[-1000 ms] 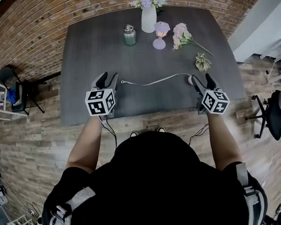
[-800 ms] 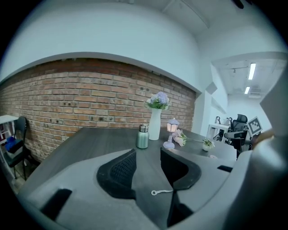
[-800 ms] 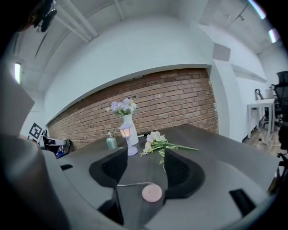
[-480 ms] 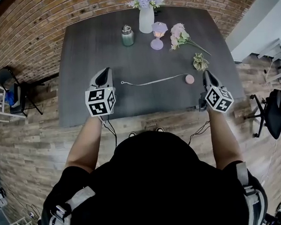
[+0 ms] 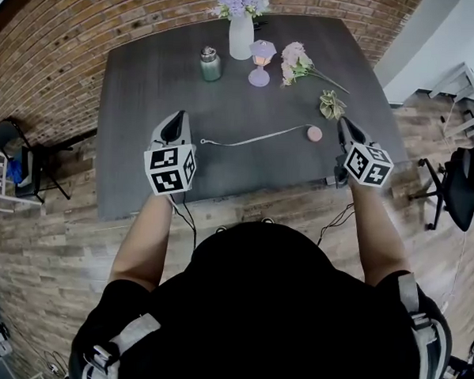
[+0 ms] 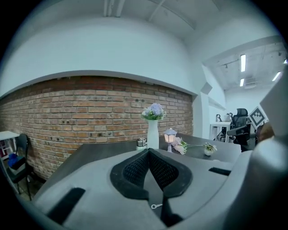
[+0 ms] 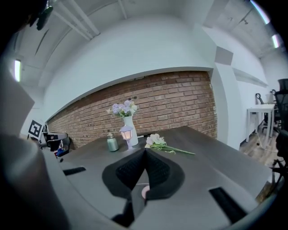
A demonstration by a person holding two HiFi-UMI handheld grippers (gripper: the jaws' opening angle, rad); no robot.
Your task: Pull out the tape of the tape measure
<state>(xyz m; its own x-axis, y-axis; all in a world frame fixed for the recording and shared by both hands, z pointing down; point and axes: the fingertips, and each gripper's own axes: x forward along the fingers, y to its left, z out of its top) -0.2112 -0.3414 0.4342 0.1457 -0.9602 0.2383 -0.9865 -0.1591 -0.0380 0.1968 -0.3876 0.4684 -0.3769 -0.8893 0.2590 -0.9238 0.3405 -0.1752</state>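
Head view: the left gripper (image 5: 176, 120) sits at centre left over the dark counter (image 5: 139, 84) and the right gripper (image 5: 342, 125) at centre right. The pink tape measure (image 5: 314, 133) lies just beside the right gripper. Its tape (image 5: 252, 137) is pulled out in a thin line toward the left gripper (the end stops just short of it). A vase (image 5: 241, 36), bottle (image 5: 210, 64), lamp (image 5: 260, 63) and flowers (image 5: 295, 59) stand along the top.

Left gripper view: the fingers meet at centre, closed on nothing. The tape's end ring (image 6: 155, 206) shows low in the frame beneath them.

Right gripper view: the fingers are pressed together and empty. The pink tape measure peeks out beneath them at lower centre.
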